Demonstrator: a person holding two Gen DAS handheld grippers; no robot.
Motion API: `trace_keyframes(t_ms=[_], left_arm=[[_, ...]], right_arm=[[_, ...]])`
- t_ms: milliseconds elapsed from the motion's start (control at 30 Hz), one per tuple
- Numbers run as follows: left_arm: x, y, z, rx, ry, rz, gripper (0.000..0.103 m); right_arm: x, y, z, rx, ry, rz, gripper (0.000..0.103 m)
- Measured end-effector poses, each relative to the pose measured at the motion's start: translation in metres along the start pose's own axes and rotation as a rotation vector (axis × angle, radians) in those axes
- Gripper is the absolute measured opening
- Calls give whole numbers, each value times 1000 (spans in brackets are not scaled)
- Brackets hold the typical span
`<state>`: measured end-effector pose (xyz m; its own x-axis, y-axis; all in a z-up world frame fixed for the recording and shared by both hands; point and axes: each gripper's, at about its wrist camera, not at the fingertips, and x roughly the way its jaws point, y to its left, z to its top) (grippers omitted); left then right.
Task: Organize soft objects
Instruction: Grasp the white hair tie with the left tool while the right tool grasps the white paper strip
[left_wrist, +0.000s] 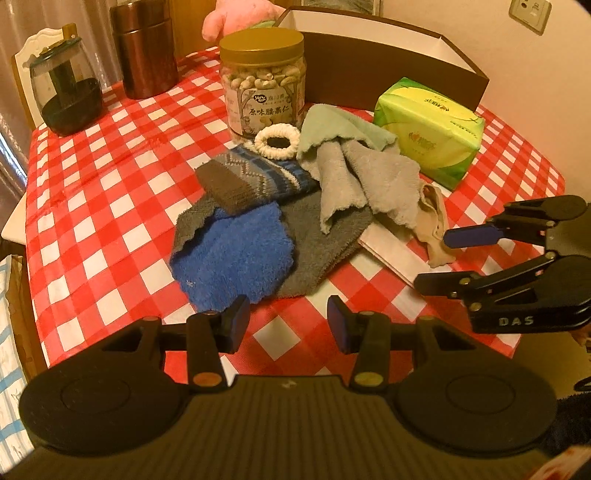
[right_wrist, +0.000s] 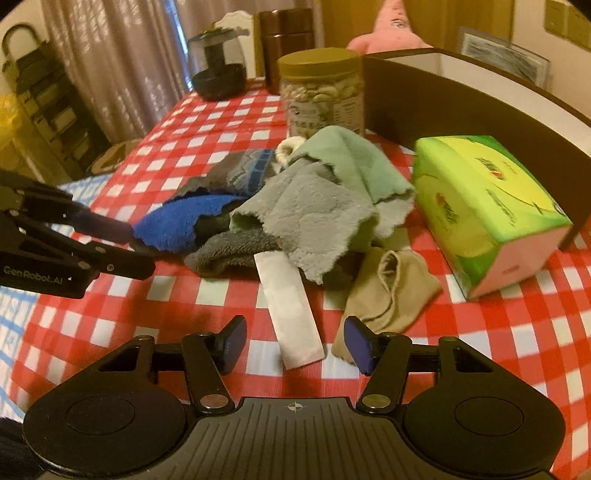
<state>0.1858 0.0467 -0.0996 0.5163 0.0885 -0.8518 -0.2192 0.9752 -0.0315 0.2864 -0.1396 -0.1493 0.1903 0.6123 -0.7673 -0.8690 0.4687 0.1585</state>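
Presently: 2 grippers, left gripper (left_wrist: 289, 324) and right gripper (right_wrist: 295, 343), both agape, empty, near cloth pile (right_wrist: 306, 206) on counter (left_wrist: 110, 192).

The left wrist camera rides behind its own tongs (left_wrist: 288, 321), tilted down over the near edge of the bench (left_wrist: 110, 206), close to the cloth pile (left_wrist: 273, 206) at twelve o'clock, with the right tongs (left_wrist: 439, 258) at three o'clock. The right wrist camera looks likewise over its tongs (right_wrist: 295, 343) from further right, the left tongs (right_wrist: 136, 251) at nine o'clock. Both share the pile, nut jar (left_wrist: 263, 81) and tissue pack (left_wrist: 428, 129).
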Motion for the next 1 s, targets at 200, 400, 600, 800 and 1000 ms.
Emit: trace_keyframes(t_ms=[200, 400, 600, 800, 1000], left_arm=[[6, 3, 2, -5, 4, 3, 44], [9, 7, 2, -11, 11, 2, 44], [8, 8, 3, -15, 5, -1, 44], [4, 8, 7, -11, -17, -8, 44], [-1, 9, 24, 1, -73, -21, 44]], right_arm=[[21, 3, 4, -63, 13, -8, 54], [36, 3, 9, -101, 29, 5, 49], [39, 5, 8, -117, 41, 24, 30], [21, 2, 8, -97, 25, 48, 27], [-16, -4, 10, -50, -20, 68, 27]])
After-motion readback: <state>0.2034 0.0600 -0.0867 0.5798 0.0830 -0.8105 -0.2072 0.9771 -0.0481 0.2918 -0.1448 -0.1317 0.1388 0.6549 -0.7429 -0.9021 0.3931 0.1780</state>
